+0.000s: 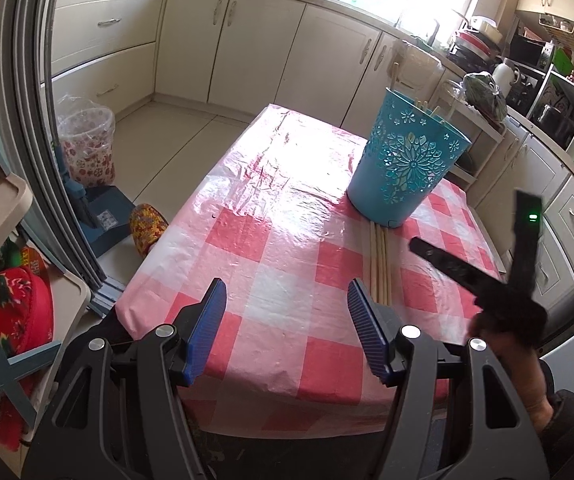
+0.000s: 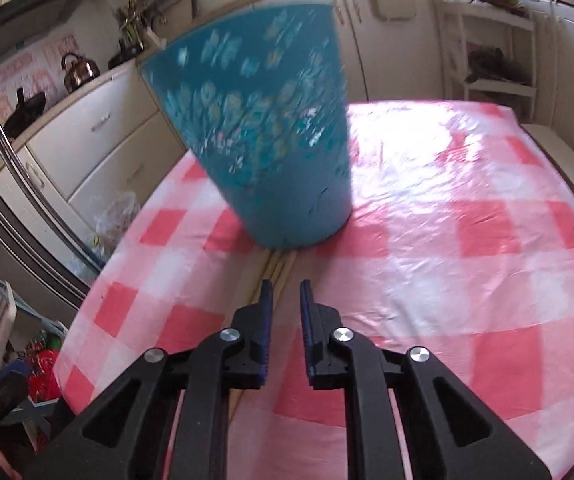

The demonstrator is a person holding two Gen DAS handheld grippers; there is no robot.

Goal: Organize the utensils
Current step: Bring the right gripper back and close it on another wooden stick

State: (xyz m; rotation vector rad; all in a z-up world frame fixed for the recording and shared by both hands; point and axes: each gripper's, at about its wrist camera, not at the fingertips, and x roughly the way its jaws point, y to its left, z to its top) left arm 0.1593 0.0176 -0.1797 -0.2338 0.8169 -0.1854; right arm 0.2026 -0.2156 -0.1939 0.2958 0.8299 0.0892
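Note:
A blue cut-out utensil holder (image 1: 407, 160) stands on the pink checked tablecloth (image 1: 279, 248), with a few chopstick tips (image 1: 427, 106) showing above its rim. A bundle of wooden chopsticks (image 1: 379, 264) lies flat on the cloth, one end against the holder's base. My left gripper (image 1: 285, 286) hovers over the near table edge, open and empty, with the chopsticks just right of its right finger. In the right wrist view the holder (image 2: 263, 132) is blurred and close. My right gripper (image 2: 287, 292) points down at the cloth with a narrow empty gap, and the chopsticks (image 2: 277, 270) run under its left finger.
A person's hand (image 1: 503, 344) holds the black right tool at the table's right side. On the floor to the left are a bagged waste bin (image 1: 87, 144), a blue dustpan (image 1: 103, 216) and a patterned slipper (image 1: 147, 228). Cabinets ring the room.

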